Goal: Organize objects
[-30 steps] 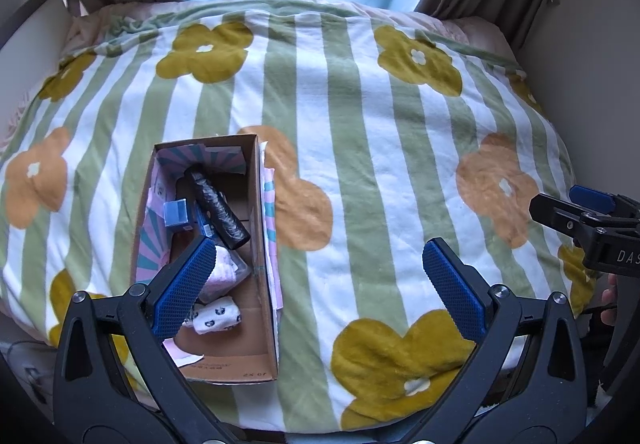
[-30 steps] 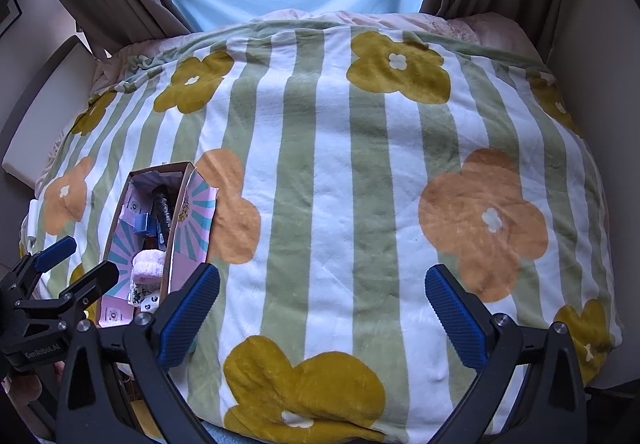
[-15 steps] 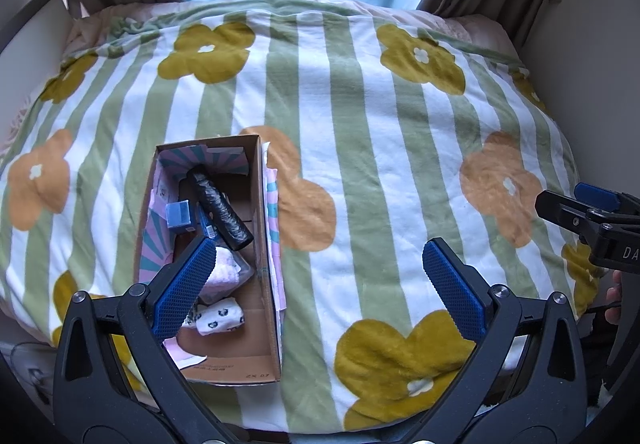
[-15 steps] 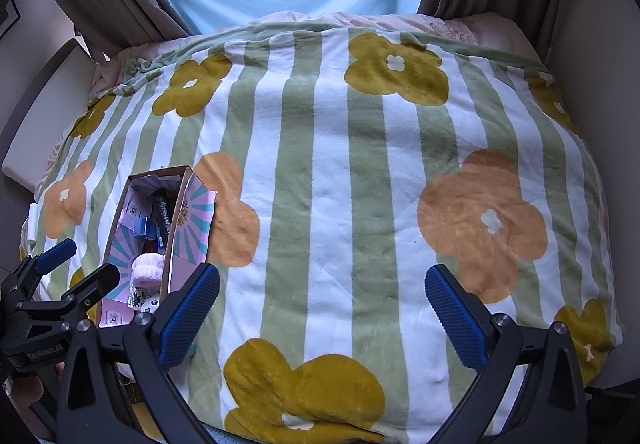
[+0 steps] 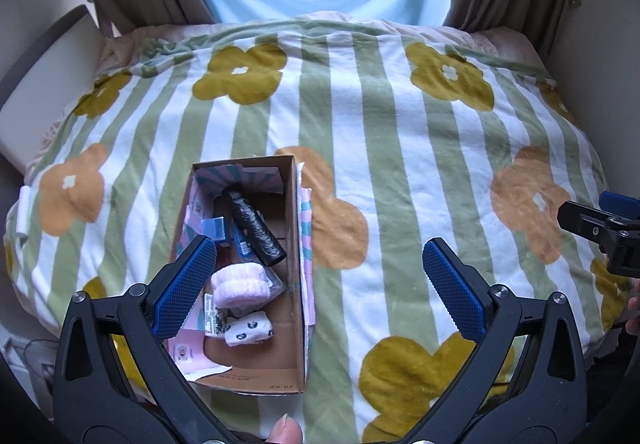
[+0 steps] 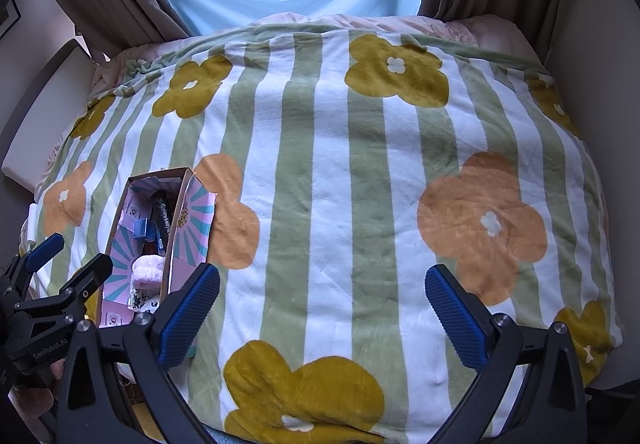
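Left gripper and right gripper, both with jaws spread wide and holding nothing, hang above the near edge of the bed. The cardboard box lies on the flowered blanket near the bed's near left corner, directly under the left gripper. Inside lie a black roll, a small blue item, a pink fluffy bundle and a white patterned roll. All look light. The two fabric pieces are probably soft and will squash under the pads, so each is best pinched across its middle. The black roll appears firmer, possibly slick, and suits a grip across its width. The thin-walled box may flex or slide on the plush cover. Compared with the earlier frames, both views sit slightly further back, showing more window; the box contents are unchanged.
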`<state>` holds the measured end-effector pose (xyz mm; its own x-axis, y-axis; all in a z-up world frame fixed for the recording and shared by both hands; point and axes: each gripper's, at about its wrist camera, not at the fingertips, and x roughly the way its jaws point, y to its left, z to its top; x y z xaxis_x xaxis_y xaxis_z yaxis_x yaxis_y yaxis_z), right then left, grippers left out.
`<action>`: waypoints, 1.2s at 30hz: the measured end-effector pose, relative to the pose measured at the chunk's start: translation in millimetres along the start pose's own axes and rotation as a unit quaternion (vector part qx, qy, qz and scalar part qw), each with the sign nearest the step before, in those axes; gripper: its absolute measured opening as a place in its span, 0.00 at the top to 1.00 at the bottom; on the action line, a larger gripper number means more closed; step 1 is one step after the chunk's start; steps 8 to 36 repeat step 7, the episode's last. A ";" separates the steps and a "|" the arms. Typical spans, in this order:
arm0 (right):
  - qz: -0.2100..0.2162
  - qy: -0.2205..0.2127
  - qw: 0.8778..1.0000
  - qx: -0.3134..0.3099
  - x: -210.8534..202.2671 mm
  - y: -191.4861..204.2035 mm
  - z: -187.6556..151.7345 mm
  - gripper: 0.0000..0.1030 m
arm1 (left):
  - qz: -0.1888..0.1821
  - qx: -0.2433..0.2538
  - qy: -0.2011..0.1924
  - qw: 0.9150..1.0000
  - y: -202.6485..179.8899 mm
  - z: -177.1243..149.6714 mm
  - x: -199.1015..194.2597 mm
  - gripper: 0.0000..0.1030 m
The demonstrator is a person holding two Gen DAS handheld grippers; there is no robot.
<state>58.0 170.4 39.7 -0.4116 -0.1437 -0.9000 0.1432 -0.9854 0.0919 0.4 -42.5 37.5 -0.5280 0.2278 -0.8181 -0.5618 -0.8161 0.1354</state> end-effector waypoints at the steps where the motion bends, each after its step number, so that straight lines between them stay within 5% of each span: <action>1: 0.000 0.000 1.000 0.000 -0.4 -0.3 1.4 0.00 | 0.000 -0.005 -0.001 1.000 1.8 0.2 0.3 0.00; 36: -0.001 -0.001 1.000 0.001 -0.6 0.1 0.9 0.00 | -0.014 -0.015 -0.003 1.000 6.8 -1.3 -0.6 0.00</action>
